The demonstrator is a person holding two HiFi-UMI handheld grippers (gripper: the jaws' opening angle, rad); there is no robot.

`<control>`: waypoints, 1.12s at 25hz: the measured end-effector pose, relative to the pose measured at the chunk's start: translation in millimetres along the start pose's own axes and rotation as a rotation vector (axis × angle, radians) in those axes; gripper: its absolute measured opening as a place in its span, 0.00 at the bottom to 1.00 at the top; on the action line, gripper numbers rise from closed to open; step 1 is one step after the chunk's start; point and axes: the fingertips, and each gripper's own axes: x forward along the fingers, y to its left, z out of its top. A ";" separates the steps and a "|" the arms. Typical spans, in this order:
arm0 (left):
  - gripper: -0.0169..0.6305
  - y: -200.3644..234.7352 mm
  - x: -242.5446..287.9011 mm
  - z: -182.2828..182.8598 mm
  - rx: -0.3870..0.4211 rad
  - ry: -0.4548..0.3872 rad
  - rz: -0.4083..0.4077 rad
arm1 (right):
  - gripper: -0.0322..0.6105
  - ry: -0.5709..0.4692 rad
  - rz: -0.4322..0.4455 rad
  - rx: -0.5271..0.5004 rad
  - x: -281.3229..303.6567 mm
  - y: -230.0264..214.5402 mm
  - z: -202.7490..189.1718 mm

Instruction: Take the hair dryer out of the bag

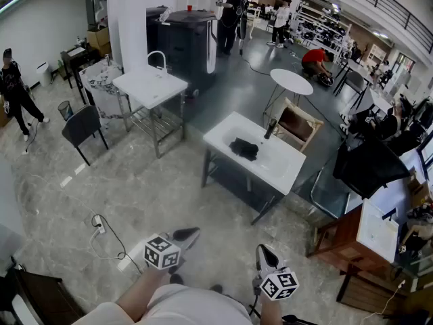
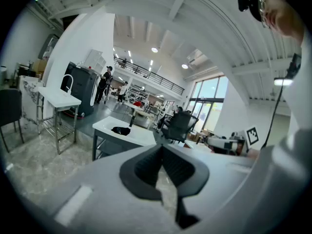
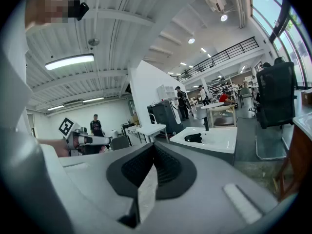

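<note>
A black bag lies on the white table ahead of me; it also shows as a dark lump, the bag in the left gripper view and the bag in the right gripper view. The hair dryer is not visible. A dark upright object stands behind the bag. My left gripper and right gripper are held low near my body, far short of the table, both shut with nothing between the jaws.
A second white table with a faucet stands to the left, a black chair beside it. A round white table and a wooden chair are behind. A cable and power strip lie on the floor. People stand around the room.
</note>
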 end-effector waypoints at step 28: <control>0.02 23.8 -12.6 3.1 -0.028 0.005 -0.036 | 0.06 0.014 -0.029 0.032 15.8 23.9 -2.1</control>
